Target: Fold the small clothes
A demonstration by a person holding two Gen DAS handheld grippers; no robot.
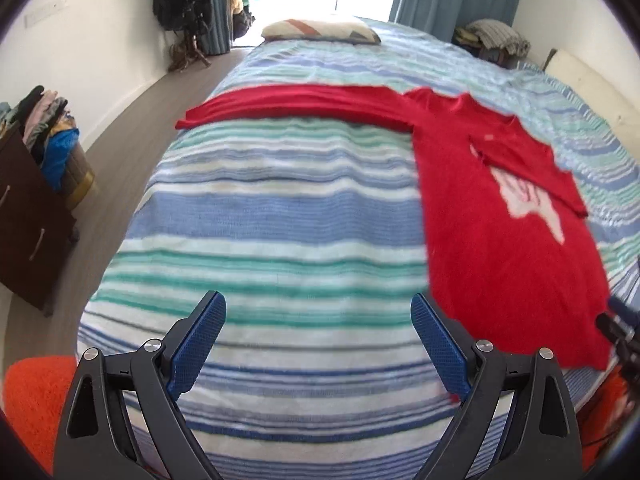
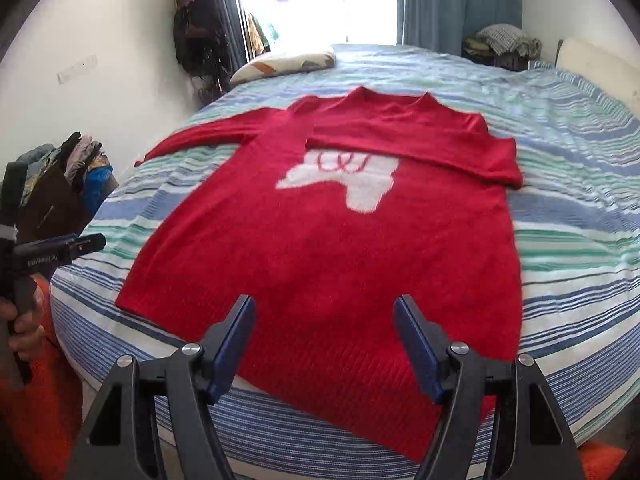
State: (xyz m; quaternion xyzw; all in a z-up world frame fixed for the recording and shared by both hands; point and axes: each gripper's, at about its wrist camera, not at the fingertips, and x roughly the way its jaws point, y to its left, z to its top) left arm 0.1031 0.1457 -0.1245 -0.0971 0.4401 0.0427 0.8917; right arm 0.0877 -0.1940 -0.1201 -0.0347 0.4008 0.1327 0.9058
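Left wrist view: the left gripper (image 1: 318,336), black with blue ribbed pads, hangs over the near part of a bed covered by a blue, green and white striped knitted bedspread (image 1: 280,208). Its jaws stand wide apart with nothing between them. A red knitted sweater with a white motif on its chest (image 1: 500,216) lies flat on the bedspread to the right of the gripper, its hem toward the camera; one long sleeve (image 1: 296,106) stretches out to the left across the stripes. The tip of the right gripper (image 1: 618,326) shows at the right edge, just by the sweater's hem corner. A patterned pillow (image 1: 320,30) lies at the far end of the bed, and a basket heaped with mixed clothes (image 1: 60,148) stands on the floor at the left.

Right wrist view: the right gripper (image 2: 324,344) hovers above the sweater's ribbed hem (image 2: 360,392), its jaws wide and empty. The sweater (image 2: 320,248) lies spread in the middle of the bedspread (image 2: 580,208), collar away from the camera. Its right sleeve (image 2: 420,144) is folded across the chest, covering the top of the white motif (image 2: 352,180); the other sleeve lies straight out to the left. The left gripper (image 2: 60,250) is at the left edge, held in a hand (image 2: 24,328), apart from the sweater.
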